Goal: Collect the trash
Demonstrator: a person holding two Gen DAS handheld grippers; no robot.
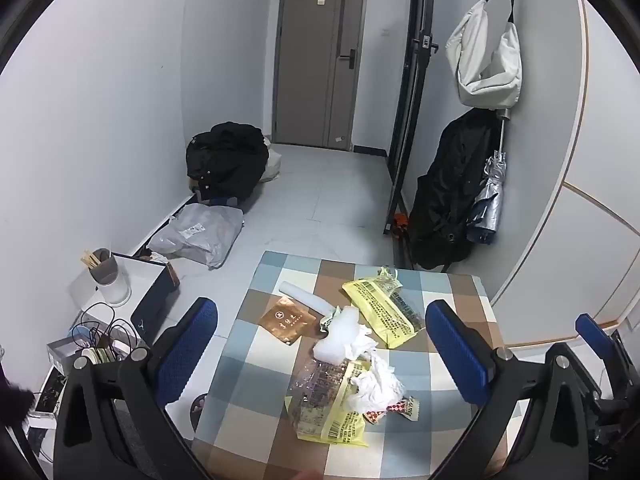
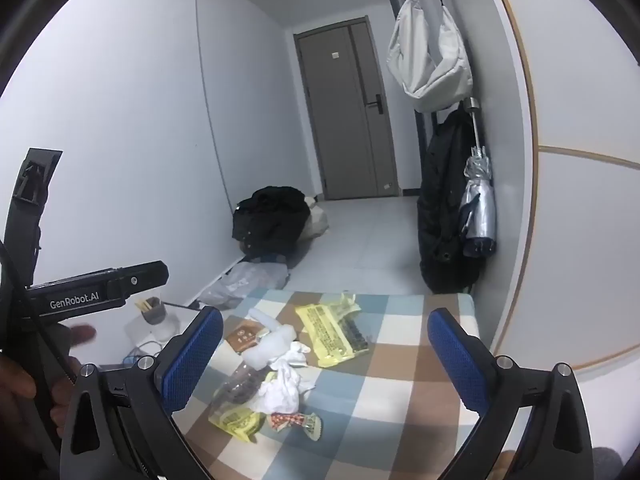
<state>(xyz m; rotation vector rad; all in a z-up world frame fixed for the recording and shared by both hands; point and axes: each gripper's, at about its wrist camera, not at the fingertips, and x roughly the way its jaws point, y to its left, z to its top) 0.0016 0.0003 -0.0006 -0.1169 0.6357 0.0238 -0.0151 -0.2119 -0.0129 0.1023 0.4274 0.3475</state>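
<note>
**Grippers poised above a litter-strewn table**

Trash lies bunched near the middle of the checked tablecloth [image 1: 276,364], which suggests it is all meant for one gather: a brown sachet [image 1: 287,319], a white tube [image 1: 304,298] behind it, a far yellow wrapper [image 1: 382,312], crumpled tissues [image 1: 372,380] and a near yellow wrapper [image 1: 336,420] with a clear crinkled part, plus a small red patterned wrapper [image 1: 394,408] at its edge. The tissues rest on the near wrapper, so lifting one would probably disturb the other.

The left gripper [image 1: 322,354] is held above the pile with its blue pads spread wide and nothing between them, seemingly framing the heap before a first pick. The right gripper [image 2: 326,358] is likewise spread and empty, held off to the right, so the litter sits toward its left pad.

Each camera adds something. The left view shows a side stand with a cup of sticks [image 1: 105,276], tangled cables and a dark box, and a grey parcel bag [image 1: 200,234] on the floor; the right gripper's body appears at its right edge. The right view catches the left tool's branded body and part of the person's hand at its left edge, and shows the red wrapper [image 2: 296,422] lying clear of the tissues [image 2: 282,390]. No bin is visible in either view.
</note>
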